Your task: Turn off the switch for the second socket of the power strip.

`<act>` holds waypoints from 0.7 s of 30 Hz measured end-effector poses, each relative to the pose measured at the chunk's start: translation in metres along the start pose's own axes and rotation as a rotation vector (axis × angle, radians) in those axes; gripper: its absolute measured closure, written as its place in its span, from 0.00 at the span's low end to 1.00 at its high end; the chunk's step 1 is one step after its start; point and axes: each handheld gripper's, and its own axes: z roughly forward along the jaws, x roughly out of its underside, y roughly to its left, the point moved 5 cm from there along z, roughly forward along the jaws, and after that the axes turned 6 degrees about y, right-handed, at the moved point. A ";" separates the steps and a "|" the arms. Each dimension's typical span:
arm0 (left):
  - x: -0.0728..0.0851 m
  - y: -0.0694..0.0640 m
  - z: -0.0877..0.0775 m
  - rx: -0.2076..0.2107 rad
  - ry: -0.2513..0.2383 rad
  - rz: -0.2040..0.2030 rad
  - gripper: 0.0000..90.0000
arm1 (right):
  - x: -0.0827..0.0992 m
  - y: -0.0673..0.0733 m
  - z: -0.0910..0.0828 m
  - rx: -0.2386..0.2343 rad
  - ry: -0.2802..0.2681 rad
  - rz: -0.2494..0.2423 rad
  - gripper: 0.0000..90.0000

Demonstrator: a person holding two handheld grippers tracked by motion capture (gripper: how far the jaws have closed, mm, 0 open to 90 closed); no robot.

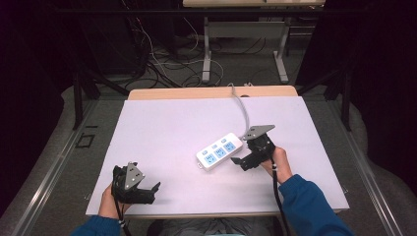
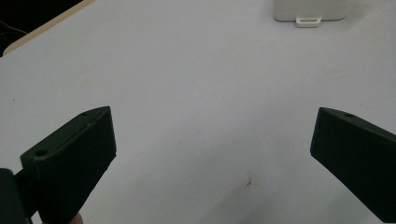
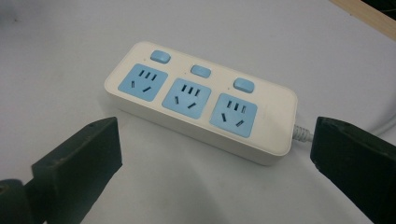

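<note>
From the high view, your left gripper sits at the table's 7 o'clock corner, jaws spread wide, holding nothing. The white power strip lies just right of centre, its grey cord running off toward 12 o'clock. Your right gripper is just beside the strip's 4 o'clock side.

In the left gripper view, the strip's end shows at 1 o'clock.

In the right gripper view, your jaws stand wide apart, empty, with the strip's three blue sockets and three switches ahead.
</note>
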 end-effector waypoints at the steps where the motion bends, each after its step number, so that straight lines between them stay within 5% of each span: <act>1: 0.000 0.000 0.000 0.001 0.000 0.000 0.00 | -0.001 0.000 0.000 -0.005 -0.002 -0.003 0.01; 21: -0.001 0.000 0.001 0.005 0.001 0.005 0.00 | -0.021 0.002 0.018 -0.019 -0.027 -0.008 0.00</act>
